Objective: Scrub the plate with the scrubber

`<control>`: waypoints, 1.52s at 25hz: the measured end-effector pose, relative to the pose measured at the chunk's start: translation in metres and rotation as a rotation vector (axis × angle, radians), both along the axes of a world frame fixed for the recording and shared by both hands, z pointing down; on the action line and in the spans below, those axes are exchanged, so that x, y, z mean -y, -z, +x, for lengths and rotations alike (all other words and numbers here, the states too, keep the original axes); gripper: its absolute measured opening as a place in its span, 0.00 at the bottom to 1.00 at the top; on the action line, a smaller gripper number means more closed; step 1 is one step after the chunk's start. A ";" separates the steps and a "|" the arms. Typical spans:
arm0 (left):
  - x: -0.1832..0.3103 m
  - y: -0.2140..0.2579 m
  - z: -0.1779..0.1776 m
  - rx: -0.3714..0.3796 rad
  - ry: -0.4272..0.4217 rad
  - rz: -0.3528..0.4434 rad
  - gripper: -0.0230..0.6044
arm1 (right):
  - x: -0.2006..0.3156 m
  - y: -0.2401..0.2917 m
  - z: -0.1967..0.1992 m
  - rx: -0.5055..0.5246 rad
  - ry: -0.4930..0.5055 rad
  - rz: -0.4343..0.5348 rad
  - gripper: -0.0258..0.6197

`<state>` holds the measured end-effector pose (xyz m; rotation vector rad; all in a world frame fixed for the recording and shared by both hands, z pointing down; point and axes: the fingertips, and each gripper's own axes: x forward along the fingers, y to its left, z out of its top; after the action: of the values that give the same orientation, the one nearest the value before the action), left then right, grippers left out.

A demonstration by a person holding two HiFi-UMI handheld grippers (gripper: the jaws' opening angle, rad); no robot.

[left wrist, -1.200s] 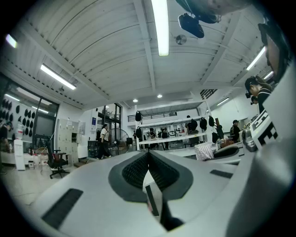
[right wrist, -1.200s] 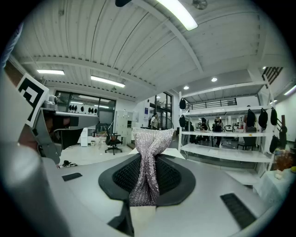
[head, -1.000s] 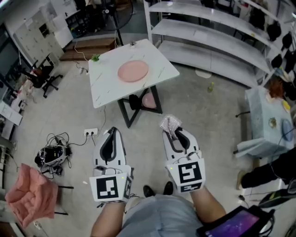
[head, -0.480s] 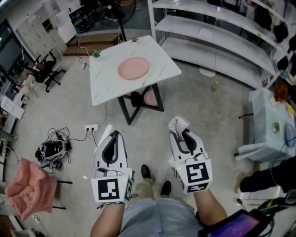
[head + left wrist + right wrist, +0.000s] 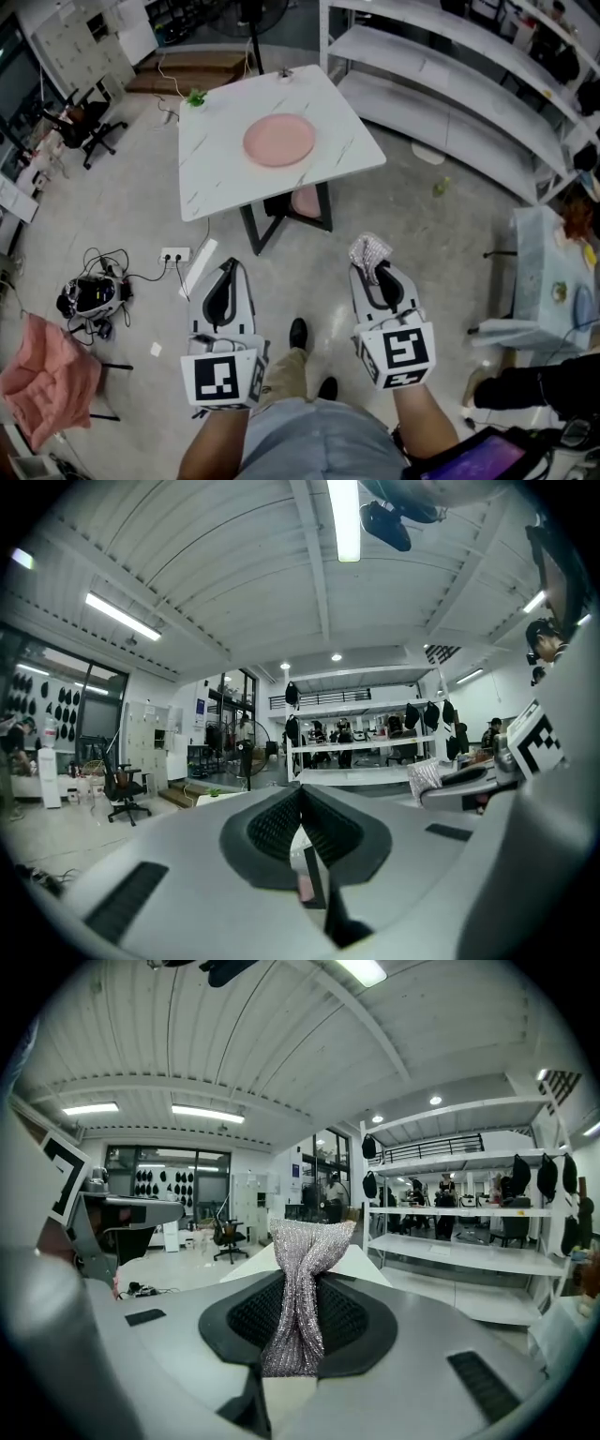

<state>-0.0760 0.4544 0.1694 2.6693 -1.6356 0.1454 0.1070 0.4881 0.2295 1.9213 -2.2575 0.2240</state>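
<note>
A pink round plate lies on the white marble-topped table ahead of me, well beyond both grippers. My right gripper is shut on a silvery mesh scrubber, which sticks out past the jaw tips; the scrubber is pinched between the black pads in the right gripper view. My left gripper is held low at the left, shut with nothing in it. In the left gripper view the left gripper shows its pads pressed together. Both grippers hover over the floor, short of the table.
A long white shelving rack runs along the right. A second small table stands at far right. A pink cloth on a chair sits at lower left, cables and a power strip on the floor. A small green object sits at the table's far corner.
The view has advanced toward the table, which now sits a bit nearer and more central. Both grippers keep their pose, the right still holding the scrubber.
</note>
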 end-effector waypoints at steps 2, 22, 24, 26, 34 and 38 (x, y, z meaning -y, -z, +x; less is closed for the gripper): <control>0.030 -0.003 -0.004 -0.006 -0.002 -0.011 0.05 | 0.031 -0.002 -0.007 -0.004 0.006 -0.012 0.21; 0.243 -0.010 0.000 -0.035 -0.077 -0.034 0.05 | 0.234 0.034 -0.006 -0.068 -0.032 0.055 0.21; 0.257 -0.019 0.008 -0.025 -0.082 -0.056 0.05 | 0.247 0.029 0.001 -0.064 -0.037 0.045 0.21; 0.269 -0.027 0.017 -0.010 -0.087 -0.073 0.05 | 0.259 0.023 0.009 -0.055 -0.041 0.038 0.21; 0.336 -0.051 0.058 0.070 -0.060 -0.133 0.05 | 0.335 0.000 0.049 -0.008 -0.001 0.006 0.21; 0.374 -0.044 0.072 0.118 -0.012 -0.137 0.05 | 0.378 0.003 0.061 0.031 0.048 0.004 0.21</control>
<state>-0.0044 0.0803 0.2135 2.6136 -1.5760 0.4071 0.1683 0.1100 0.2268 1.8764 -2.3226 0.2447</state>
